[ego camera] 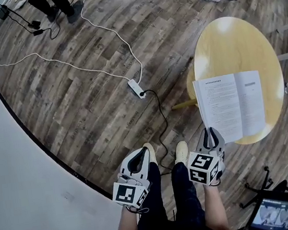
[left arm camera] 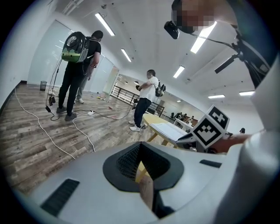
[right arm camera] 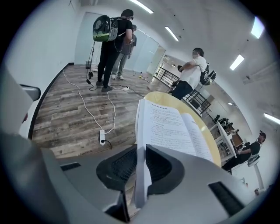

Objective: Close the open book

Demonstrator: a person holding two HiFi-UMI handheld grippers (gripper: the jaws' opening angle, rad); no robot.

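Note:
An open book (ego camera: 229,103) lies flat on a round yellow table (ego camera: 234,42), with white printed pages facing up. My right gripper (ego camera: 211,131) is at the book's near left corner. In the right gripper view the left stack of pages (right arm camera: 168,124) runs edge-on between the two pads, and the right gripper (right arm camera: 141,151) is shut on it. My left gripper (ego camera: 145,152) hangs over the floor left of the table, away from the book. Its tips meet in the left gripper view, where the left gripper (left arm camera: 140,146) holds nothing. The book (left arm camera: 168,130) shows there from the side.
A power strip (ego camera: 136,88) with white and black cables lies on the wooden floor left of the table. People stand at the far side of the room (right arm camera: 114,48). A chair base (ego camera: 259,188) and a screen (ego camera: 275,214) sit at bottom right.

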